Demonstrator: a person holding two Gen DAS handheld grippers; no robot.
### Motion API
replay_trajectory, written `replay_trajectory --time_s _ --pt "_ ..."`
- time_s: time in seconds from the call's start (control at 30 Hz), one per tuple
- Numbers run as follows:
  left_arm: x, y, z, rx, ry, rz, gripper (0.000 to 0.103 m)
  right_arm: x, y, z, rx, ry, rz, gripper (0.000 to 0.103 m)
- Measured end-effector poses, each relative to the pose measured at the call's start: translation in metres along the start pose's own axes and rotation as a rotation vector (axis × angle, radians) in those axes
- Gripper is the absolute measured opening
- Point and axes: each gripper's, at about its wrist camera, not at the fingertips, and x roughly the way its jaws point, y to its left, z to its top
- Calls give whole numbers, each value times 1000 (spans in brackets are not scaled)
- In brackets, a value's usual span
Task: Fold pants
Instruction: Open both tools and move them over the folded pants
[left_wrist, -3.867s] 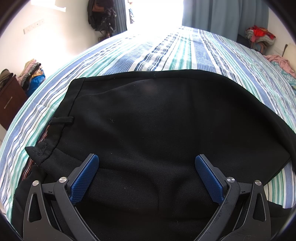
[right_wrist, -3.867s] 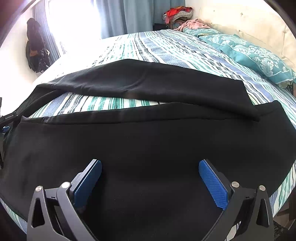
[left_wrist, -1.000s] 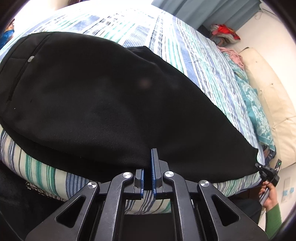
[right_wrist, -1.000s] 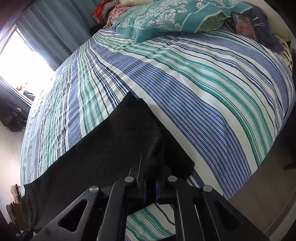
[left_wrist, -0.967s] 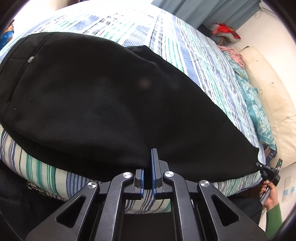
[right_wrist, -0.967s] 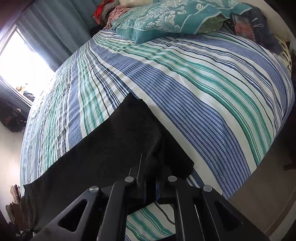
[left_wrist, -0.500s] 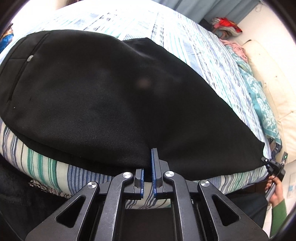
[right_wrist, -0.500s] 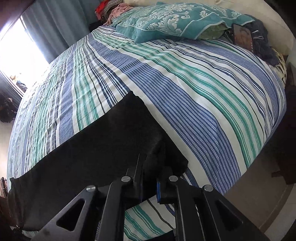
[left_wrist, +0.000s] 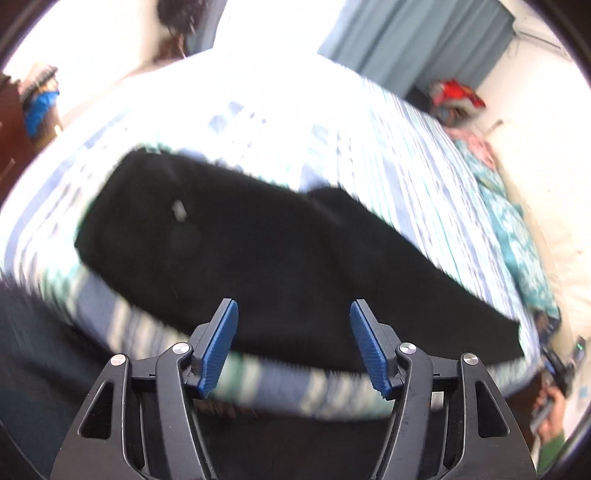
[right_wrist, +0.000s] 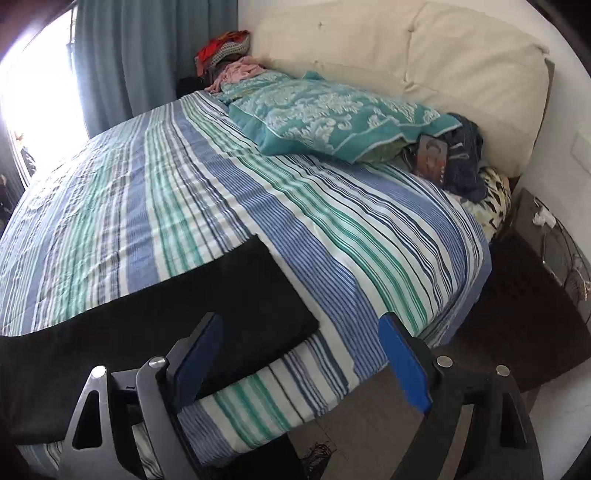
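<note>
Left wrist view: a sec ago the left claw (left_wrist: 293, 345) was pinched shut at the near hem of the black pants (left_wrist: 266, 254); now its jaws are opening, blue pads (left_wrist: 218, 347) well apart, nothing btwn them. The pants lie flat on the striped bed (left_wrist: 332, 155), ahead of and below the claw tips, folded lengthwise w/ one long edge running off to the right. The claw points steeply down at the bed edge. Picture is smeared w/ motion. At far right, past the trouser end, a person's hand (left_wrist: 546, 417) w/ a green sleeve shows, holding the other tool; detail too blurred to tell more.

Right wrist view: earlier the right claw (right_wrist: 301, 360) was clamped on the leg end; now its jaws are opening, spread wide and clear of the cloth. The trouser end lies just ahead of the left-side pad (right_wrist: 197, 354), squared off on the bed near its edge. Claw tilts down and is rolled a bit to one side.

Only this view shows the teal pillow (right_wrist: 332, 118) far ahead of the claw, the cream headboard (right_wrist: 443, 55) behind it and the dark nightstand (right_wrist: 535, 288) off to the right. The left view alone shows the waist end w/ a small pale button (left_wrist: 180, 210).
</note>
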Motion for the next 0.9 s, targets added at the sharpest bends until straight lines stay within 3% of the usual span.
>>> replay_trajectory --time_s 0.1,0.2,0.27,0.3,0.37,0.5,0.53,0.6,0.63,0.67,0.8,0.9 --pt "32 -10 16 98 -9 19 65 -21 57 -4 -94 -37 111 86" --pt "69 -37 -3 307 69 42 48 -23 137 -23 -199 -2 277 87" --pt "91 -38 -31 389 173 131 8 -18 188 -43 -252 27 376 87" --pt "93 -29 -42 368 204 141 8 -16 211 -57 -277 36 415 87" --pt "75 -13 -54 319 181 121 8 -5 250 -82 -327 72 462 87" --pt "56 -15 -58 350 204 158 8 19 287 -134 -403 173 439 89" --pt "51 -15 -56 334 195 159 11 17 287 -142 -423 134 418 91" --pt "38 -17 -51 303 140 147 42 14 285 -151 -446 90 412 97" --pt "32 -20 -45 295 95 133 71 14 285 -152 -446 90 415 99" --pt "30 -24 -37 297 51 121 87 15 285 -151 -443 92 419 102" --pt "43 -56 5 350 -47 81 89 16 285 -155 -436 65 413 103" --pt "72 -69 33 365 -76 101 89 16 285 -156 -433 51 411 103"
